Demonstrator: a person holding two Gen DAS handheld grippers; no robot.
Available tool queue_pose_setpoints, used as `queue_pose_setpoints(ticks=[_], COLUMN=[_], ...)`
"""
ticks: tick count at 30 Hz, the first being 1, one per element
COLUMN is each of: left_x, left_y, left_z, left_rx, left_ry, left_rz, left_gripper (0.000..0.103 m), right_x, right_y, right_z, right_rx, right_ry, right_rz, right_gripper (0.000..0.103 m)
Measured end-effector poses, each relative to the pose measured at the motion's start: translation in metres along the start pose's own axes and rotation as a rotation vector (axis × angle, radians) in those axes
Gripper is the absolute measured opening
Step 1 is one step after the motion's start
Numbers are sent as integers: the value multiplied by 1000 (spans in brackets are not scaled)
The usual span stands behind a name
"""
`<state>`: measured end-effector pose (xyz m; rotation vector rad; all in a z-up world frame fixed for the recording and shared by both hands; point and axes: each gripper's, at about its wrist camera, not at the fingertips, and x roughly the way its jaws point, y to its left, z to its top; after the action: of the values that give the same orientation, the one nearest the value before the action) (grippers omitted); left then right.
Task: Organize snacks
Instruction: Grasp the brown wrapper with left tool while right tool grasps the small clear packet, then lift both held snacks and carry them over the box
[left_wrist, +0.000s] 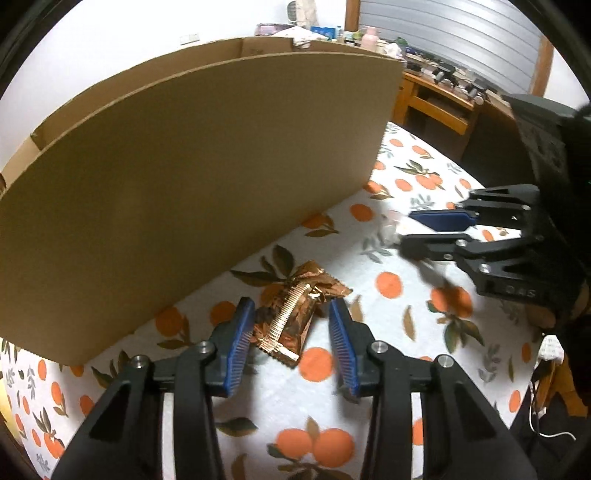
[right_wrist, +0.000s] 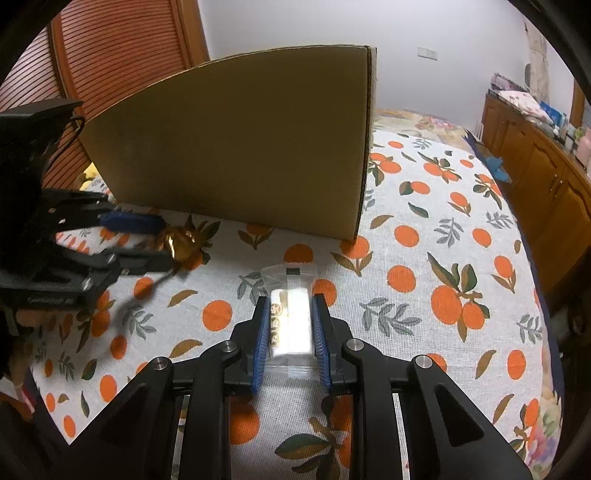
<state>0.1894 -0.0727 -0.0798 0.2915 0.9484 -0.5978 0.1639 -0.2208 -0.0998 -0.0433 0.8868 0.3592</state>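
The left gripper (left_wrist: 291, 332) hangs low over the table covered in a white cloth printed with oranges and green leaves (left_wrist: 406, 302), its blue-padded jaws spread on either side of a crinkled gold foil snack packet (left_wrist: 288, 317). The left pad looks to be touching the wrapper's edge, while the right pad stands clear of it, so the packet is straddled, not yet pinched. It seems to lie flat on the cloth just in front of the near wall of a tall brown cardboard box (left_wrist: 192, 177), which is probably where the snacks are meant to go.

The right gripper (right_wrist: 290, 332) has its jaws pressed against the two long sides of a clear plastic packet holding a white bar with gold lettering (right_wrist: 291, 321). The packet lies lengthwise between the pads, its sealed far end sticking out toward the box. Whether it is lifted or resting on the cloth cannot be told from this view. Gripping across the narrow width keeps the slippery wrapper from twisting.

Both snacks sit on the near side of the box, the gold one to the left and the clear one to the right, well apart. The box wall rises high above them, so each packet would likely have to be raised over the rim to be dropped inside.
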Motion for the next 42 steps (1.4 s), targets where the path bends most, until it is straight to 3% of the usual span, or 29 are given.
queue_pose_setpoints(ticks=[12,15,17,20,30,42], left_x=[13,10,7,3,-26,-90], left_y=[1,3,4,4,0,13], left_z=[4,1,-1,-6,-8,13], left_rx=[-7,-15,-20,-27,-43,-46], left_ry=[16,12,6,-3,-79,-228], left_rz=[26,25,23,16,6,47], left_gripper=[45,39,28,26,25,25], right_x=[-1,-3,-4,-5,-23,-73], right_y=[4,4,5,4,6,18], right_z=[0,-2,-3,-3,-2,22], right_rx=[-14,-15,-21,-17,-9,-42], right_ry=[1,1,1,-1,-37,-164], right_rz=[-13,-12,-12,-10,-16,-42], right_gripper=[20,20,19,19,19,19])
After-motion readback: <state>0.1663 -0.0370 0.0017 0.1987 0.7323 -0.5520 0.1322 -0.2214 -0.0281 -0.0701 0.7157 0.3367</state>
